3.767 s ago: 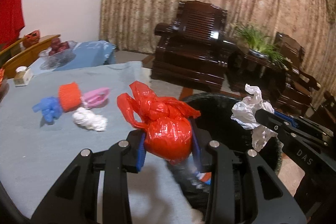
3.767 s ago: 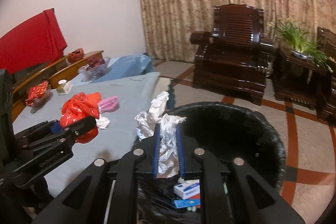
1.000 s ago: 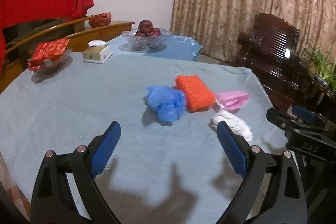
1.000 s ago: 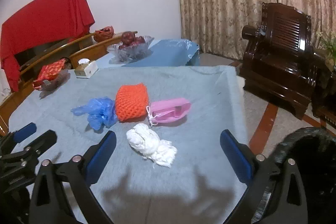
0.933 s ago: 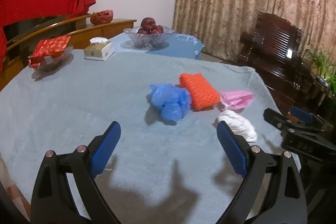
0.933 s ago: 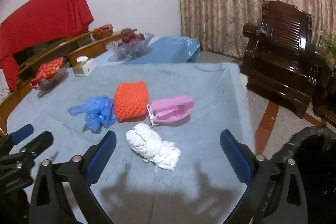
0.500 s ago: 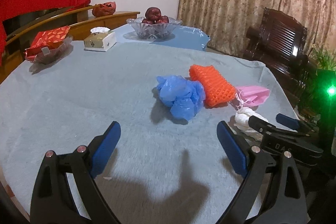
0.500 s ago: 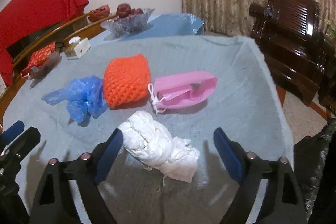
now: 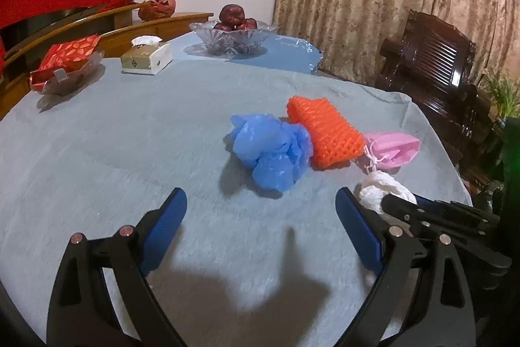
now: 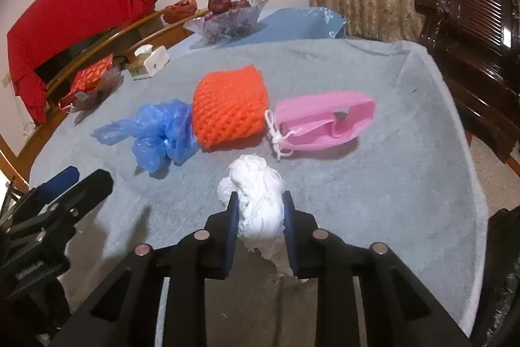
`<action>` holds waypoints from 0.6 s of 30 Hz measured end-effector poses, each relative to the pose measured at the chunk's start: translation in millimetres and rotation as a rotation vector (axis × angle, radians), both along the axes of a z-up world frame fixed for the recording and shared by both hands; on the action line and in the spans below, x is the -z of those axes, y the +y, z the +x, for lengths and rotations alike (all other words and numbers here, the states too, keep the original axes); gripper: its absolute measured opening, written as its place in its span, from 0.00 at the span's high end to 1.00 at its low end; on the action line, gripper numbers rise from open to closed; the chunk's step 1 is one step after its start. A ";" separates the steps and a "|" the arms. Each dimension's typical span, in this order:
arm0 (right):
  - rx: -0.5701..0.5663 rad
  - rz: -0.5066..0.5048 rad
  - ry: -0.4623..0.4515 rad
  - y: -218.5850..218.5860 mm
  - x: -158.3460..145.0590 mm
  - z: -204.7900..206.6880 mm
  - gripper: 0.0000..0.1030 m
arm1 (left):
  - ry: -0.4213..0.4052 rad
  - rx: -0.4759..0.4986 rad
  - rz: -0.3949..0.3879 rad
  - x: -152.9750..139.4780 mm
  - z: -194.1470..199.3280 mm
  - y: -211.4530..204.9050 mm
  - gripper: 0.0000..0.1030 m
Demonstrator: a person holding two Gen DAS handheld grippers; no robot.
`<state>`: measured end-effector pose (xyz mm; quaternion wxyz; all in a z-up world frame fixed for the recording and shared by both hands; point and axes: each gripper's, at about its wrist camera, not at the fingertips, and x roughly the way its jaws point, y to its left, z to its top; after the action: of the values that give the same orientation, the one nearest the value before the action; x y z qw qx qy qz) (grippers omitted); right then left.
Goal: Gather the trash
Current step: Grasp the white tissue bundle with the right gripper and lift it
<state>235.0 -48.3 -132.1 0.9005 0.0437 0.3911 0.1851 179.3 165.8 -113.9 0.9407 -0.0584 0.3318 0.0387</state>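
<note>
Four trash items on the grey cloth [image 10: 373, 184], placed relative to the orange foam net [image 10: 229, 106]: blue plastic bag [image 10: 159, 132] touching its left side, white tissue wad [image 10: 256, 200] just in front, pink pouch [image 10: 321, 122] right. Left gripper [image 9: 260, 226] spread wide, nothing between the jaws, aimed at the blue bag, likely staged for it. Right gripper [image 10: 260, 217] closing on the wad, pads pressing both flanks; nearest item, so it goes first. Left view shows the right claw side-on over the wad; right view alone shows pad contact.
</note>
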 end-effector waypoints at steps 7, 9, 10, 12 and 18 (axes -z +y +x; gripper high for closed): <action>0.050 -0.019 -0.072 -14.7 -25.3 7.6 0.75 | -0.017 0.011 0.011 -2.5 17.6 -4.7 0.13; 0.055 -0.026 -0.076 -15.8 -27.9 14.8 0.75 | -0.018 0.013 0.022 -1.8 26.9 -5.0 0.13; 0.057 -0.029 -0.076 -15.9 -28.8 18.7 0.75 | -0.019 0.013 0.022 -1.2 32.1 -4.2 0.13; 0.057 -0.035 -0.079 -14.8 -28.8 23.4 0.75 | -0.017 0.011 0.024 0.7 42.9 -2.1 0.13; 0.049 -0.046 -0.080 -15.2 -25.4 25.1 0.75 | 0.023 0.019 -0.022 9.6 77.5 8.0 0.19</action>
<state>260.1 -63.6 -106.7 0.9204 0.0252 0.3578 0.1555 256.8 173.8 -123.6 0.9365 -0.0652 0.3434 0.0267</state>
